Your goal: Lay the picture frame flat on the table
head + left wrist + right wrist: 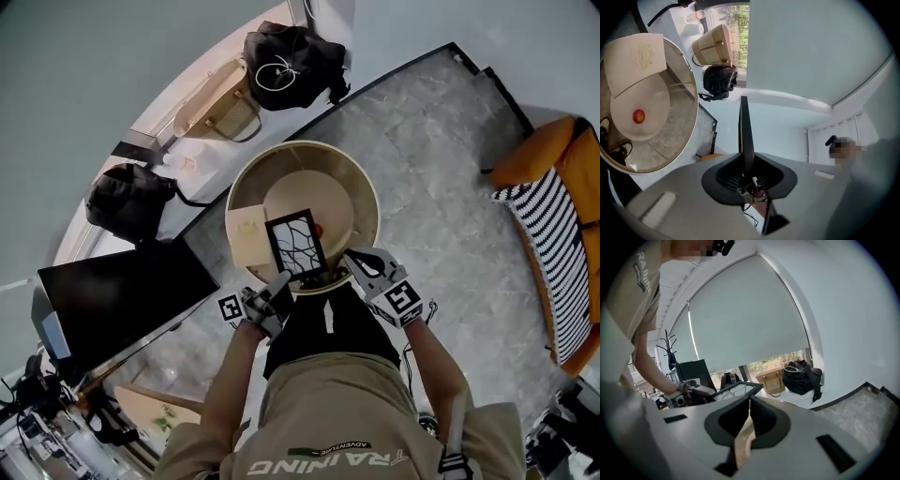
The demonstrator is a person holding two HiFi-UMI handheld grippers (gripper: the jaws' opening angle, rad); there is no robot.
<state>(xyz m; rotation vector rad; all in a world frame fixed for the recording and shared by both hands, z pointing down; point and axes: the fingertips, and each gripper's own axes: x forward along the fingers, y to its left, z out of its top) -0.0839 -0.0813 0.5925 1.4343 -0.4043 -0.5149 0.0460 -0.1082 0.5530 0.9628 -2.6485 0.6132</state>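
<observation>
Head cam top-down; gripper cams close, share picture frame (296,246).

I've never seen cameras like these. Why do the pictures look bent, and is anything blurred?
Head view: wide lens curves the floor around the table. Left gripper view: dark corners, window bright, picture frame sharp. Right gripper view: same bulge; its jaws look soft.

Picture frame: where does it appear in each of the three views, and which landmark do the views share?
Head view: frame at centre, over the round table.
Left gripper view: centre, edge-on, a thin dark strip clamped by the left gripper.
Right gripper view: left of centre, just beyond the jaws.
Shared landmark: the tan bag.
</observation>
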